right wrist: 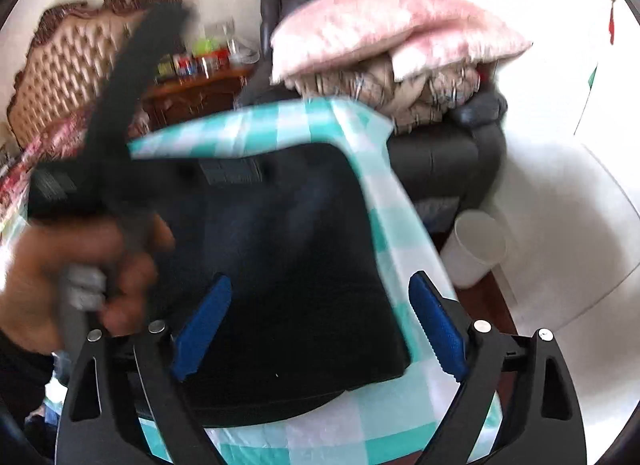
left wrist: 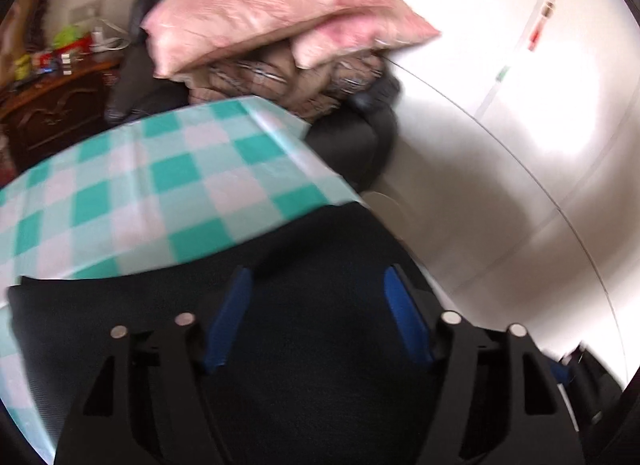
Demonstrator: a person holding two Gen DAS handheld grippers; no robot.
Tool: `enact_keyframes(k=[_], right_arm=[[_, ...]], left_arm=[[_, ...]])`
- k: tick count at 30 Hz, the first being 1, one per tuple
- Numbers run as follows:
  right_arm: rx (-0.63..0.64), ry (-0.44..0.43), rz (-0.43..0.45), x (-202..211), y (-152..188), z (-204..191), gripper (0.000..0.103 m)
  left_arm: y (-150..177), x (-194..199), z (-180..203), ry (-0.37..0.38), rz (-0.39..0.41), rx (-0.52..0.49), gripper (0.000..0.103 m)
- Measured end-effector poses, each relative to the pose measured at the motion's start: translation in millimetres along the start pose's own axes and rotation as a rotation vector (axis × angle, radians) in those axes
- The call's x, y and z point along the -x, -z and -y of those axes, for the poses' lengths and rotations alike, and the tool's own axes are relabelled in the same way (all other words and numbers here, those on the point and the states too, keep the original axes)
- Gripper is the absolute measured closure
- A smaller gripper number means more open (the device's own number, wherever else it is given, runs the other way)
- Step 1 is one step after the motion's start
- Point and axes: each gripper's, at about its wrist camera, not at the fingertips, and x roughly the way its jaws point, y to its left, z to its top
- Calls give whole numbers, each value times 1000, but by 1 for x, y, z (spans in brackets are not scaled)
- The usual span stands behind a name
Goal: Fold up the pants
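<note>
Both tongs [left wrist: 316,285] [right wrist: 322,297] gape above folded pants [right wrist: 288,233]; nothing gripped.

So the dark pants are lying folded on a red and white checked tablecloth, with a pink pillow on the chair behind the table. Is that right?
Nearly. The tablecloth is not red and white: its checks are teal green and white, as both wrist views show. The rest holds: the dark pants lie folded on it, and a pink pillow sits piled on the dark chair behind the table.

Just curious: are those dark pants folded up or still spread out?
Folded: the dark pants lie as a compact, straight-edged block on the checked tablecloth, with no legs trailing out.
</note>
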Motion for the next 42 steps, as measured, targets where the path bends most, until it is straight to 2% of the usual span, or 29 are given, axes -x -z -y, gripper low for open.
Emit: enact_keyframes(k=[2,4,6,9,11,13,14,18,19,25,29,31,35,38,42], right_arm=[[-27,-14,-78,-20,8,3,15],[-85,-41,-90,-23,9,10,12],[-92,-44,-107,-25,9,12,12],[-74,-21,-101,-23,9,6,12],[-82,-19,-103,-24,10,6,12],[-81,-17,-101,-25,8,7,12],[-82,-15,-100,-26,8,7,12],[-74,11,-92,-23,8,4,12],[-74,19,-90,-23,9,3,12],[-85,54,-50,-5,13,0,12],[-100,89,-53,22,25,-2,12],[-89,105,-42,40,32,-6,12],[-57,158,-5,79,47,-17,12],[-56,160,19,98,53,-21,12],[-52,161,48,111,56,-23,12]], left_arm=[[0,-2,-8,-40,-27,24,28],[2,-7,-14,-65,-68,28,19],[5,-15,-16,-60,-107,28,12],[6,-14,-14,-105,-110,26,12],[5,-5,-14,-165,-87,35,10],[6,14,-15,-202,-23,31,2],[8,23,-16,-214,-3,22,2],[21,61,-22,-344,46,-39,2],[27,74,-25,-351,65,-42,2],[74,136,-41,-320,80,1,2],[110,170,-48,-241,74,122,2],[126,188,-43,-187,80,147,2],[150,214,-18,-144,91,120,2],[159,225,2,-80,90,95,2],[163,230,20,-98,90,39,2]])
